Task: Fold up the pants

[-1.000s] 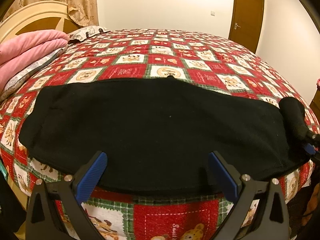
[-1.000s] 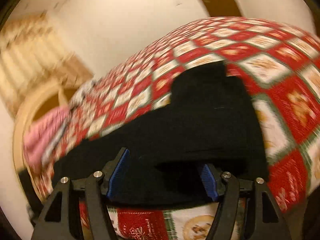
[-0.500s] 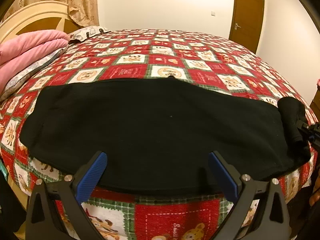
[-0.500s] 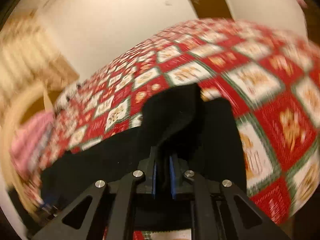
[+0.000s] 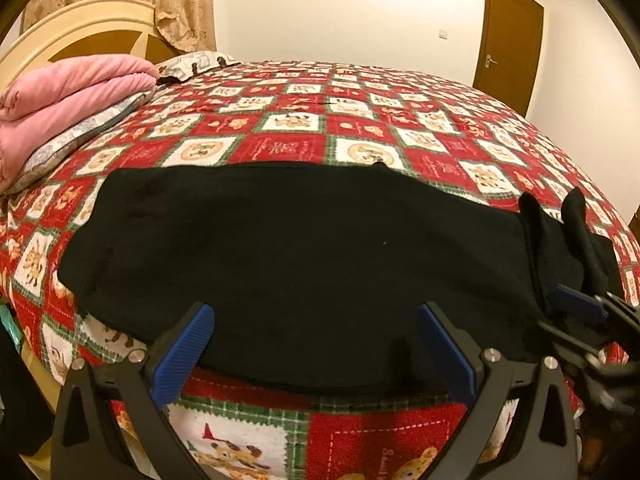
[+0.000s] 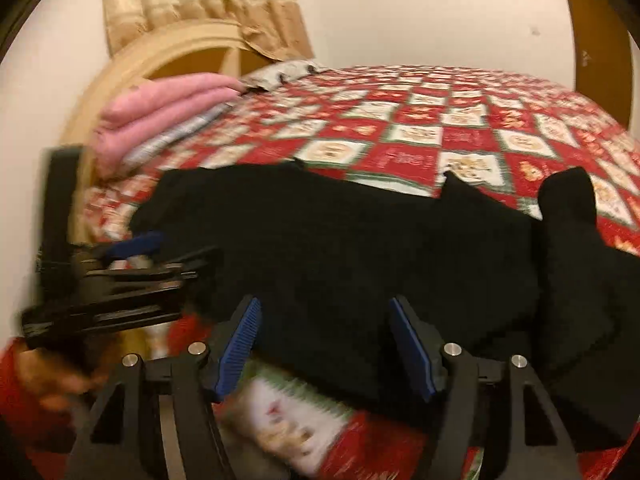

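Left wrist view: black pants (image 5: 304, 256) lie flat and lengthwise along the near edge of the bed (image 5: 360, 120), already doubled leg on leg.
Left gripper (image 5: 316, 354): spread wide at the near hem, pads just above the cloth, pinching nothing.
Right gripper (image 6: 324, 344): jaws have just been opening; they stand spread over the near edge of the pants with cloth below them, not pressed by the pads.
Right end of the pants: a bunched, partly upstanding flap (image 6: 568, 216) sits toward the bed's right side, uneven rather than laid flat.
Left end: smooth, reaching toward the pink blanket (image 5: 68, 96) at the headboard end without touching it.
Step in hand: probably re-gripping for the crosswise fold, one end over the other.
How to do it well: take both layers at a corner of one end, each gripper on its own corner, so the legs do not slide apart.
Carry: lift only enough to clear the lower layer, bring the end over level, and match edge to edge before letting go.
First fix: flatten the raised flap at the right end, or the fold will trap a lump.
Risk: a pinch on the top layer alone would peel the legs open; a pull toward the near edge could drag the pants off the bed.
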`<state>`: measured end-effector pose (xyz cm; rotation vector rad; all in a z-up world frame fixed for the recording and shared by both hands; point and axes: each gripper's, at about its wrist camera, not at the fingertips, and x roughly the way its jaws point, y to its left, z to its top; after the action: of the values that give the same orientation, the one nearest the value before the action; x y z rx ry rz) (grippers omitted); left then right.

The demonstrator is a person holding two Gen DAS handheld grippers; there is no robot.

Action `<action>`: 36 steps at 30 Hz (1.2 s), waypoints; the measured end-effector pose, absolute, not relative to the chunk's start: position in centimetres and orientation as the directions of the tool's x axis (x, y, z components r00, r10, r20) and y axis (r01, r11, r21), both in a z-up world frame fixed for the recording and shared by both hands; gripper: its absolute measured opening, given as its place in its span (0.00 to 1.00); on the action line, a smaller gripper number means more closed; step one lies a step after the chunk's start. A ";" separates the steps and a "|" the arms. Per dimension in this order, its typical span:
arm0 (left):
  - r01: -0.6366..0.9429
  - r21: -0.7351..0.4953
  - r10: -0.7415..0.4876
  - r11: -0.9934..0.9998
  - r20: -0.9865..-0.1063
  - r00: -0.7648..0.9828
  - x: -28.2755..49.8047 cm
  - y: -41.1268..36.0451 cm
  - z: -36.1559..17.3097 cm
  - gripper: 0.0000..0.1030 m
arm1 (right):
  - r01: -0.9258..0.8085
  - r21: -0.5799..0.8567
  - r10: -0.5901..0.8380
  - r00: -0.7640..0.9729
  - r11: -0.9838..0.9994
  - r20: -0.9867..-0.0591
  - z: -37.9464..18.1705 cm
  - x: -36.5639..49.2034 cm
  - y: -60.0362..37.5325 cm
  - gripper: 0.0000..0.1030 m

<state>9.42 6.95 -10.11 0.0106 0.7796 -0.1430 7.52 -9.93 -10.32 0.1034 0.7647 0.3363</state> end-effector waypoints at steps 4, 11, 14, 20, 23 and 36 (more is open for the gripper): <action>0.191 -0.031 -0.161 0.981 -0.677 0.718 9.4 5.9 -9.5 1.00 | -0.116 0.317 0.278 0.800 0.941 -0.532 -7.7 4.9 -16.1 0.66; 0.240 -0.021 -0.191 0.970 -0.673 0.715 9.4 3.8 -9.3 1.00 | 0.257 0.238 -0.053 0.776 0.937 -0.628 -10.2 7.2 -26.6 0.66; 0.252 -0.003 -0.188 0.968 -0.673 0.715 9.0 3.5 -9.3 1.00 | 0.264 0.207 -0.070 0.759 0.942 -0.647 -11.4 7.8 -26.4 0.66; 0.232 0.002 -0.171 0.973 -0.669 0.723 9.2 4.0 -9.1 1.00 | 0.127 0.337 0.123 0.768 0.933 -0.628 -10.9 9.2 -22.9 0.54; 0.224 0.002 -0.166 0.974 -0.666 0.727 9.2 4.2 -9.0 1.00 | -0.006 0.404 0.268 0.758 0.915 -0.595 -10.7 10.0 -19.6 0.54; 0.244 0.024 -0.177 0.969 -0.619 0.765 10.0 3.8 -7.0 1.00 | -0.095 0.648 0.440 0.807 0.756 -0.395 -7.8 4.7 -23.4 0.54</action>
<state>9.95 3.85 -7.00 0.1058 0.6618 -0.2296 4.70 -23.43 -7.81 0.6543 0.5652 0.3094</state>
